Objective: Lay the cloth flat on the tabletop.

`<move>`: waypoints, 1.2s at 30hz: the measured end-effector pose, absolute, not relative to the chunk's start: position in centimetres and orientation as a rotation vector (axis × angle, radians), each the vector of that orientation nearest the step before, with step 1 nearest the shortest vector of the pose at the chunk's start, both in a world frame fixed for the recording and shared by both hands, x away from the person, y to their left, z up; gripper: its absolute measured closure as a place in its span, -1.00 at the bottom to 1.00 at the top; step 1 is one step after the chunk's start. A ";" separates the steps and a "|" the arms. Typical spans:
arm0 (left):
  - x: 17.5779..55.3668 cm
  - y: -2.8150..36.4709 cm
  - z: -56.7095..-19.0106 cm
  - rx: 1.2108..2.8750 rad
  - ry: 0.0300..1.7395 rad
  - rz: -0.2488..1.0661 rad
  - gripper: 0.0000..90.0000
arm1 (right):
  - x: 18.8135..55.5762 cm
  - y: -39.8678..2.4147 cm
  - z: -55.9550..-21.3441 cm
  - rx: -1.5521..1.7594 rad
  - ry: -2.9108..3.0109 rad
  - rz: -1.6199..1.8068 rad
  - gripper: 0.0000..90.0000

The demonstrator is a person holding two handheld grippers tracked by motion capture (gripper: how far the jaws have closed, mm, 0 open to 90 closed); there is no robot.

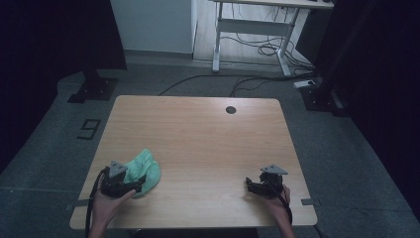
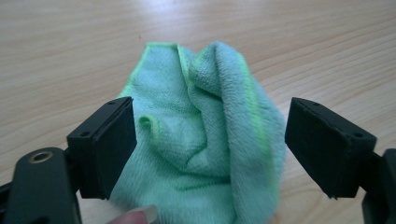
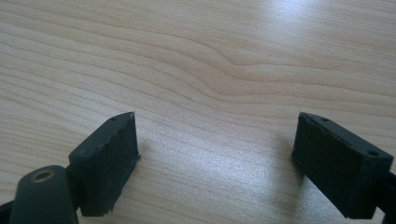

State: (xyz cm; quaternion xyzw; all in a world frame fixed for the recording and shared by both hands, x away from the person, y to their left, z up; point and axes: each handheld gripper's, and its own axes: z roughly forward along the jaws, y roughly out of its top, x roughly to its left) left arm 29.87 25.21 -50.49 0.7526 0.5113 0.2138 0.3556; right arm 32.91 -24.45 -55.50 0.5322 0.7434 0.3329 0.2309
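Green cloth [image 2: 205, 140] lies bunched between spread jaws of left gripper [image 2: 210, 144]; closing may pinch only a top fold and slip; right gripper [image 3: 217, 158], well apart from cloth, spread, empty.

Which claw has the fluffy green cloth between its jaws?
The left claw. Its open black jaws stand on either side of the crumpled green microfibre cloth near the table's left front corner, while the right claw is open over bare light wooden table.
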 end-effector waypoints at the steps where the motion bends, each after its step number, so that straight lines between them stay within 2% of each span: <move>1: 30.3 25.1 -50.8 1.954 1.325 0.540 -0.60 | 32.9 -24.5 -55.5 1.465 2.044 0.917 -0.68; 9: 31.6 24.6 -52.7 1.992 1.377 0.495 -0.50 | 32.9 -24.4 -55.5 1.465 2.043 0.915 -0.68; 13: 31.6 24.4 -53.4 1.995 1.385 0.456 -0.21 | 32.8 -24.4 -55.5 1.468 2.037 0.914 -0.68; 16: 31.7 24.8 -53.5 1.988 1.375 0.414 -0.11 | 32.8 -24.4 -55.5 1.471 2.035 0.912 -0.68; 17: 31.8 25.1 -53.6 1.972 1.365 0.377 0.02 | 32.8 -24.4 -55.5 1.472 2.034 0.912 -0.67; 19: 31.8 25.2 -53.7 1.965 1.364 0.366 0.08 | 32.8 -24.4 -55.5 1.472 2.034 0.912 -0.67; 24: 31.6 25.3 -53.5 1.960 1.336 0.362 0.46 | 32.9 -24.4 -55.5 1.476 2.030 0.913 -0.67; 29: 31.4 25.2 -53.3 1.967 1.318 0.383 0.58 | 32.9 -24.4 -55.5 1.476 2.029 0.913 -0.67; 36: 31.2 24.9 -52.9 1.974 1.304 0.420 0.63 | 32.9 -24.4 -55.5 1.484 2.023 0.910 -0.67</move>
